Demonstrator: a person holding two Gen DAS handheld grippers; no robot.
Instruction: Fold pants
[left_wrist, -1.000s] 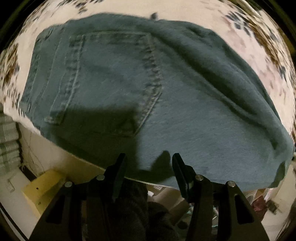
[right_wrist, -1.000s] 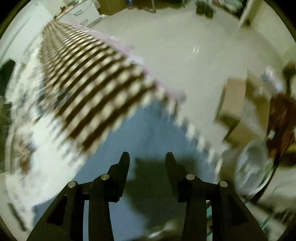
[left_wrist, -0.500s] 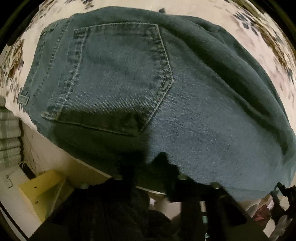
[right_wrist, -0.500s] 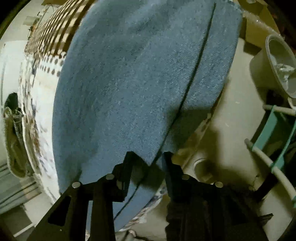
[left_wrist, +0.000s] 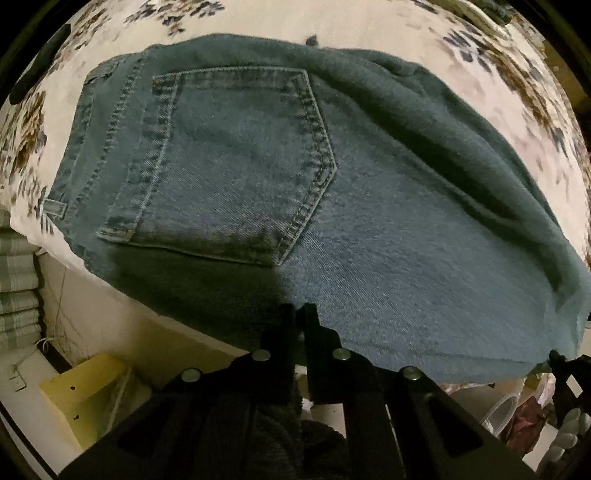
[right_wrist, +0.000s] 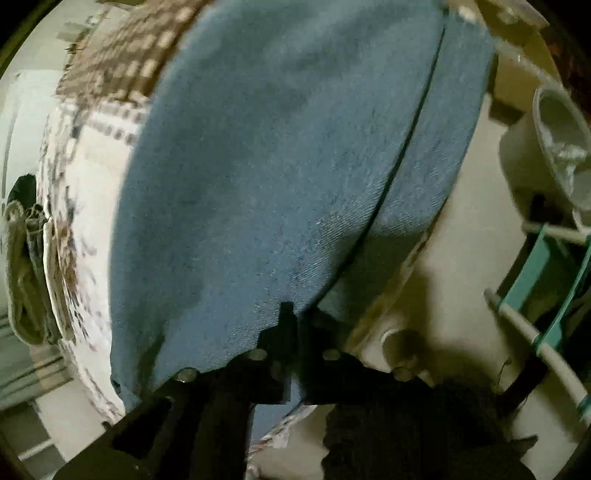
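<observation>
Blue denim pants (left_wrist: 369, 229) lie flat on a floral bedspread (left_wrist: 258, 18), back pocket (left_wrist: 229, 166) facing up. My left gripper (left_wrist: 301, 312) points down at their near edge, by the bed's side. It is shut on that edge, with denim pinched between its black fingers (left_wrist: 288, 325). In the right wrist view the folded leg part (right_wrist: 277, 166) fills the frame, a dark seam line running down it. My right gripper (right_wrist: 301, 314) is shut on the leg's near edge, where the cloth hangs over the side of the bed.
A yellow box (left_wrist: 85, 387) sits on the floor below the bed edge, with striped folded fabric (left_wrist: 18, 288) at the left. A white bin (right_wrist: 554, 147) and a teal rack (right_wrist: 546, 295) stand beside the bed. A brown checked blanket (right_wrist: 122, 59) lies further along it.
Both grippers went from open to shut on the pants' near edge. The right gripper swung from over the checked blanket down to the leg. The left one shifted slightly closer.
</observation>
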